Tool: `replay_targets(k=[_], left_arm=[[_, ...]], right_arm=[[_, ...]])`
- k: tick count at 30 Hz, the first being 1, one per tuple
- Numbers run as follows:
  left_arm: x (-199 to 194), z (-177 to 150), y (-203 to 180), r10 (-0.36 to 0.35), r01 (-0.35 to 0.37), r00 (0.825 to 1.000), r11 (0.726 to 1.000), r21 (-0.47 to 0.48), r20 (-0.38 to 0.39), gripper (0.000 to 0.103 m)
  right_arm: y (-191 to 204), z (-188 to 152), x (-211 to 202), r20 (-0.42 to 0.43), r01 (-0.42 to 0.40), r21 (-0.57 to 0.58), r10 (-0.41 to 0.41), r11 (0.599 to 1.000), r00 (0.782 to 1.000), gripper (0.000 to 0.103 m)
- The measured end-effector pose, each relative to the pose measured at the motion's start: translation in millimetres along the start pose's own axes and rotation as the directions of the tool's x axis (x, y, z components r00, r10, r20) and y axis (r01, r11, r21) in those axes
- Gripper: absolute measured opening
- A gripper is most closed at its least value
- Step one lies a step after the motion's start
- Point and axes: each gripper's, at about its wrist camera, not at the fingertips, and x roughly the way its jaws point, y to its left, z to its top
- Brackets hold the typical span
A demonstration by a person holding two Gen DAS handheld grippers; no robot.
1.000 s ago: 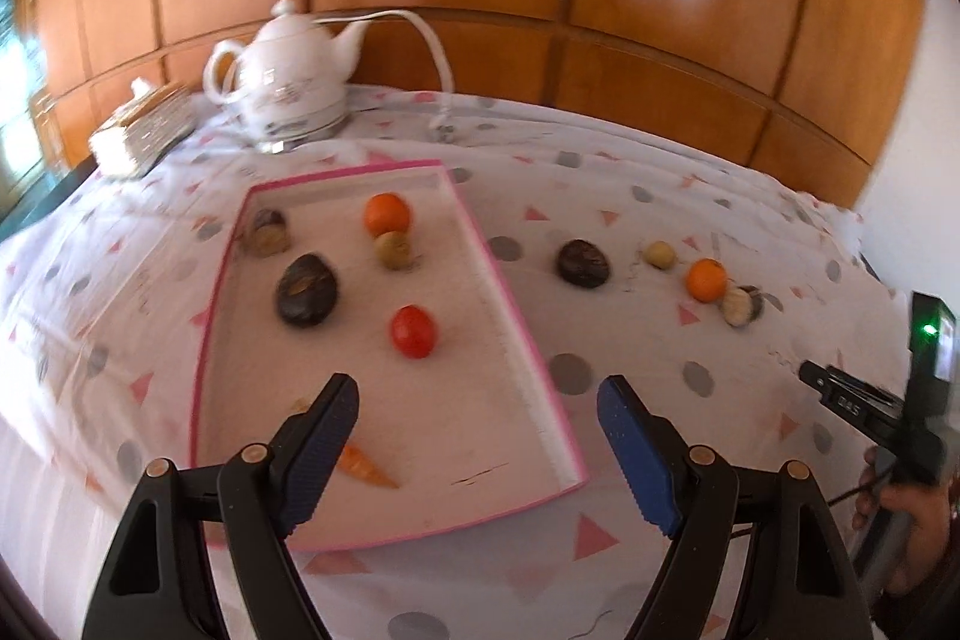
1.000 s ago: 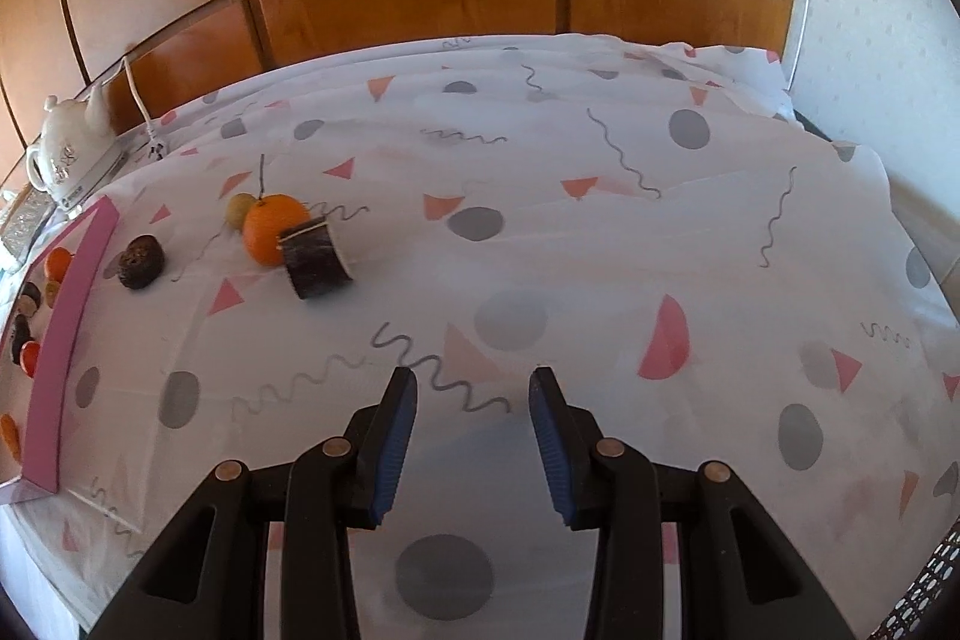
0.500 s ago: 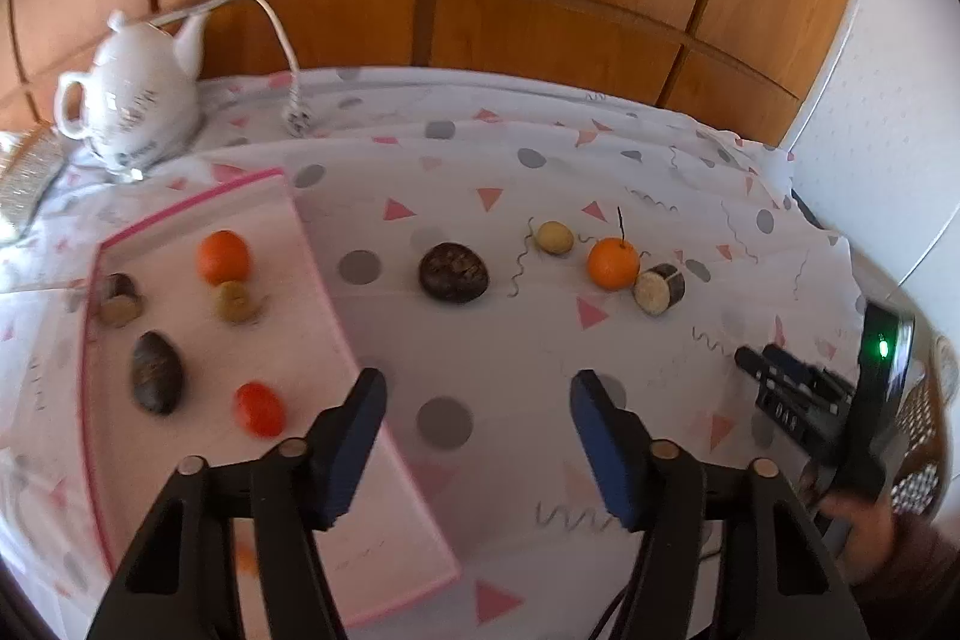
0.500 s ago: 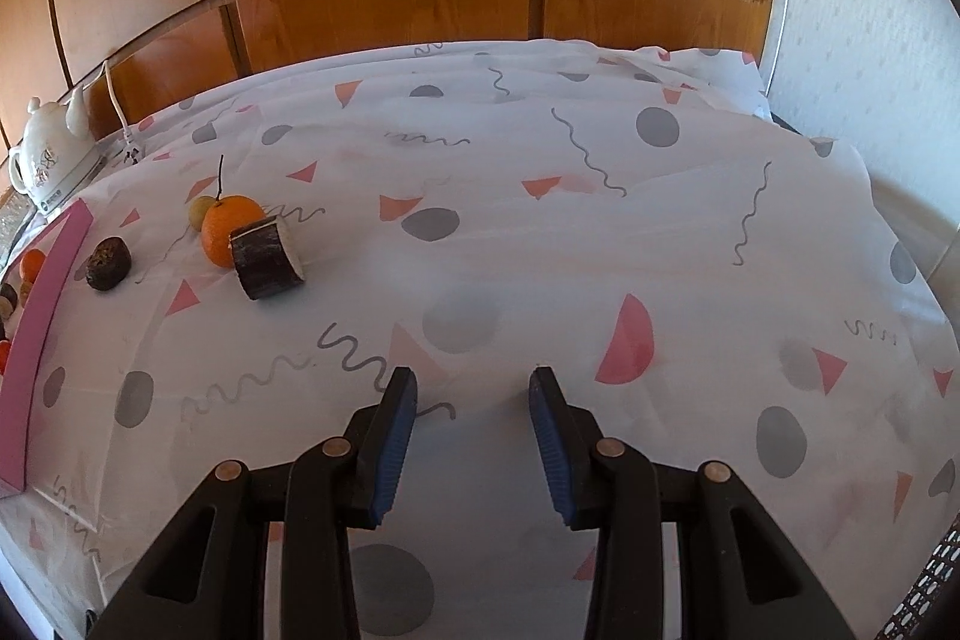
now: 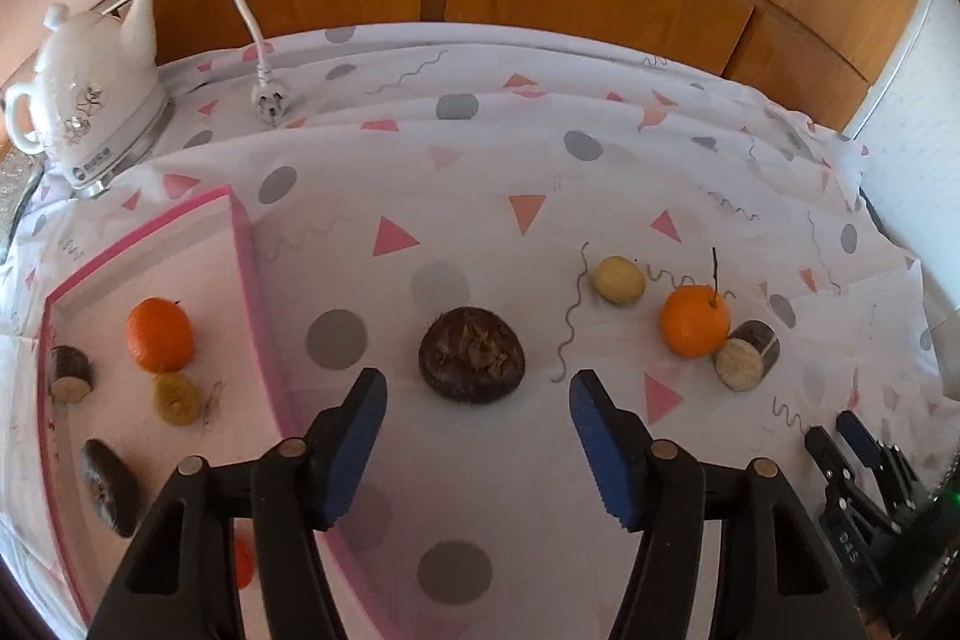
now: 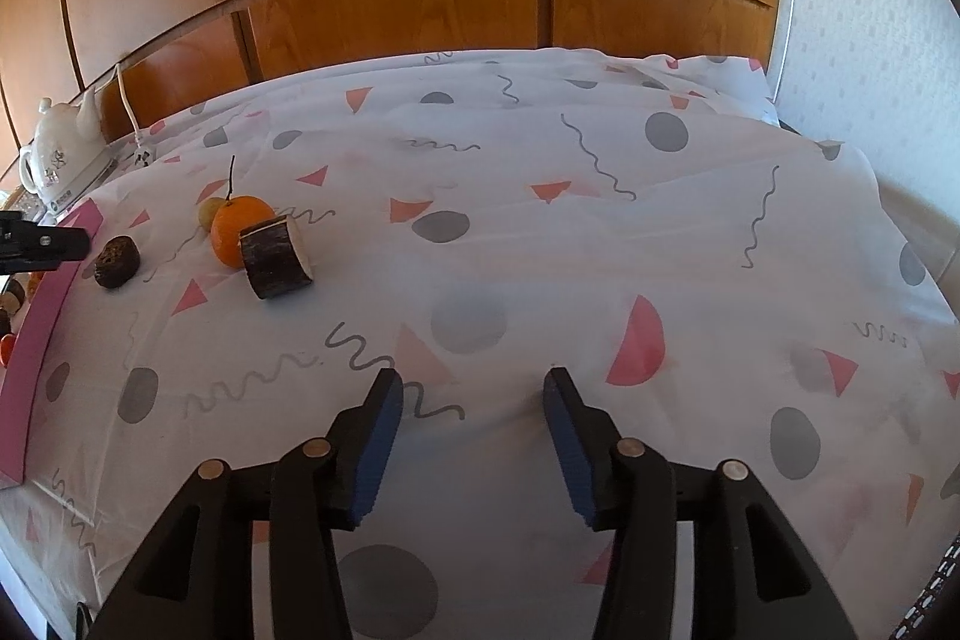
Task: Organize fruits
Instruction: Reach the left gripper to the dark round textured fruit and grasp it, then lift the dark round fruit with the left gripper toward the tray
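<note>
Left wrist view showed my left gripper (image 5: pixel 474 394) spread wide and empty, the dark round fruit (image 5: pixel 472 363) lying just ahead, seemingly centred between its jaws.

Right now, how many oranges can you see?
2. One orange lies inside the pink tray. The other sits on the tablecloth, touching a cut dark piece. More could be hidden behind the left gripper.
</note>
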Motion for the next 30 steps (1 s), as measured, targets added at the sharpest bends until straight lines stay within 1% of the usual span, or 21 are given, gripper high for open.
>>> replay_targets(k=[4, 8, 10, 11, 12, 13, 15, 17, 21, 24, 27, 30], left_arm=[[15, 5, -4, 0.016, -0.016, 1.0, 1.0, 0.01, -0.022, 0.064], [32, 10, -7, 0.062, -0.06, 0.997, 0.998, 0.037, -0.043, 0.064], [41, 11, -7, 0.072, -0.07, 0.995, 0.997, 0.036, -0.063, 0.061], [45, 11, -8, 0.068, -0.065, 0.995, 0.997, 0.04, -0.07, 0.047], [47, 10, -9, 0.077, -0.073, 0.994, 0.996, 0.048, -0.072, 0.047], [46, 9, -10, 0.083, -0.08, 0.995, 0.995, 0.052, -0.058, 0.047], [44, 4, -12, 0.067, -0.064, 0.996, 0.997, 0.051, -0.052, 0.047], [35, -4, -16, 0.055, -0.053, 0.998, 0.997, 0.051, -0.033, 0.047], [9, -33, -37, 0.001, -0.004, 1.0, 0.994, 0.106, 0.029, 0.047], [-4, -56, -47, -0.035, 0.03, 0.998, 0.993, 0.116, 0.043, 0.047], [-16, -81, -57, -0.046, 0.036, 0.996, 0.99, 0.139, 0.07, 0.047], [-19, -94, -62, -0.056, 0.043, 0.996, 0.986, 0.162, 0.076, 0.047]], right_arm=[[1, -1, 0, 0.01, 0.002, -0.004, -0.002, 1.0, 1.0, 0.052], [1, -1, 0, 0.012, -0.005, -0.005, 0.005, 1.0, 1.0, 0.053], [1, -1, 0, 0.012, -0.009, -0.008, 0.009, 1.0, 1.0, 0.055], [1, -1, 0, 0.012, -0.009, -0.008, 0.009, 1.0, 1.0, 0.055], [1, -1, 0, 0.013, -0.009, -0.009, 0.009, 1.0, 1.0, 0.055], [1, -1, 0, 0.014, -0.01, -0.009, 0.01, 1.0, 1.0, 0.055], [1, -1, 0, 0.015, -0.01, -0.01, 0.011, 1.0, 1.0, 0.055], [1, -1, 0, 0.015, -0.009, -0.012, 0.009, 1.0, 1.0, 0.056], [1, -1, 0, 0.015, -0.008, -0.012, 0.009, 1.0, 1.0, 0.056], [1, -1, 0, 0.015, -0.005, -0.015, 0.005, 1.0, 1.0, 0.056], [2, -1, 0, 0.016, -0.002, -0.018, 0.002, 1.0, 1.0, 0.056], [2, -1, 0, 0.017, 0.002, -0.022, -0.002, 1.0, 1.0, 0.056]])
